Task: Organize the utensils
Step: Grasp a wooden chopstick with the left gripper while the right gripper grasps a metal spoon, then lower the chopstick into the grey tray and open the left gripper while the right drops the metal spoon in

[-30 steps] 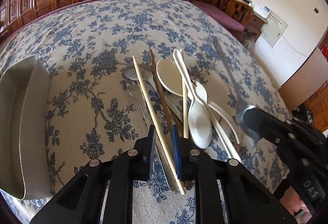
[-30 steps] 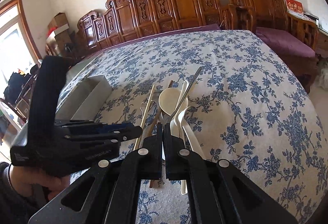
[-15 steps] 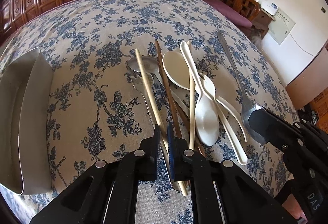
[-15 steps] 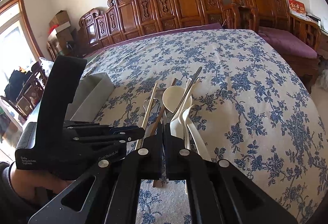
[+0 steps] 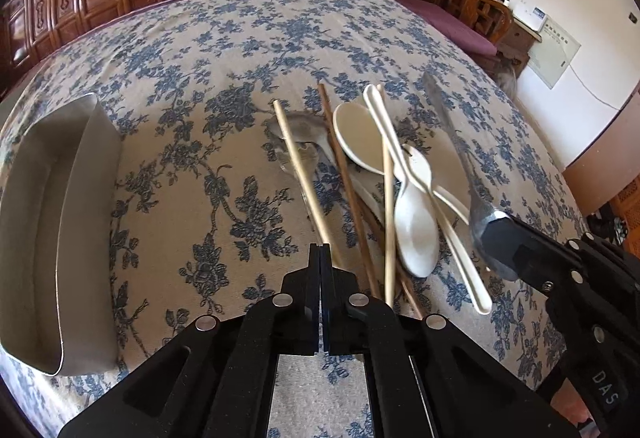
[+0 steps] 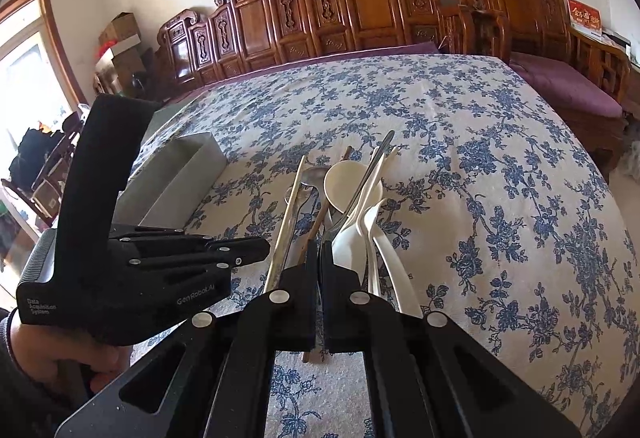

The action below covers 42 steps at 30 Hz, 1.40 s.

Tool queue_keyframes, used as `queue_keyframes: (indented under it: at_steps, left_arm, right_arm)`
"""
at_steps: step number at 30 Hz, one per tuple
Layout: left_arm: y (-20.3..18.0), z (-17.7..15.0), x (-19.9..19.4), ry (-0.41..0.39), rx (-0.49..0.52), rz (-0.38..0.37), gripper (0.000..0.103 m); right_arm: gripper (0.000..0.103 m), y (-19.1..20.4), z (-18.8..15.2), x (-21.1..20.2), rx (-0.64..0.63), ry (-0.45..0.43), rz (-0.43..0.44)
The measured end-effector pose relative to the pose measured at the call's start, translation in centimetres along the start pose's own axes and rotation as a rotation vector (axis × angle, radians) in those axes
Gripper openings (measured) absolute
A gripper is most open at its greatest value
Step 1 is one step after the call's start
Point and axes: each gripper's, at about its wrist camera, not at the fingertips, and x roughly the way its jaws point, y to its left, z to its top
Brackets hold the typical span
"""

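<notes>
Where left claw (image 5: 320, 252) pinches: pale chopstick (image 5: 297, 165).

left gripper (image 6: 256, 252): black, silver screws | white lettering, partly illegible | dark sleeve (image 6: 8, 378)

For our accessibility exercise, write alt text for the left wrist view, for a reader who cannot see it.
The left gripper, jaws closed, pinches a pale chopstick from a pile of chopsticks and white spoons on a blue-flowered tablecloth. The right gripper holds a metal spoon; a metal tray sits left.
</notes>
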Motion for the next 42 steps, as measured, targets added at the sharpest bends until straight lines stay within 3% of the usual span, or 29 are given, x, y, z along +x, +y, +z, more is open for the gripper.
queue_keyframes:
  at_steps: [3,7,14,17,22,32,42]
  left_arm:
    - [0.2,0.2,-0.2,-0.016,-0.022,0.0,0.0]
    - [-0.3,0.7,-0.3,-0.033,-0.019,-0.009,0.019]
    - [-0.4,0.7,1.6,0.021,-0.03,-0.015,0.018]
    - [-0.1,0.4,1.5,0.02,-0.042,-0.03,0.006]
    - [0.4,0.2,0.8,-0.001,-0.044,-0.033,0.004]
    - [2.3,0.0,-2.3,-0.048,-0.047,-0.013,0.004]
    - [7.1,-0.1,-6.9,-0.11,-0.03,0.048,0.004]
  right_arm:
    - [0.003,0.1,0.0,0.0,-0.001,0.001,0.001]
    - [0.003,-0.1,0.0,-0.1,0.008,-0.002,0.0]
    - [0.003,-0.3,0.1,-0.2,0.012,-0.003,0.001]
    - [0.003,-0.4,0.1,-0.2,0.013,-0.003,0.002]
    - [0.003,-0.2,0.1,-0.1,0.003,0.0,0.003]
    - [0.003,2.0,0.2,0.0,-0.02,0.003,0.057]
    - [0.003,5.7,0.4,-0.1,-0.101,0.017,0.09]
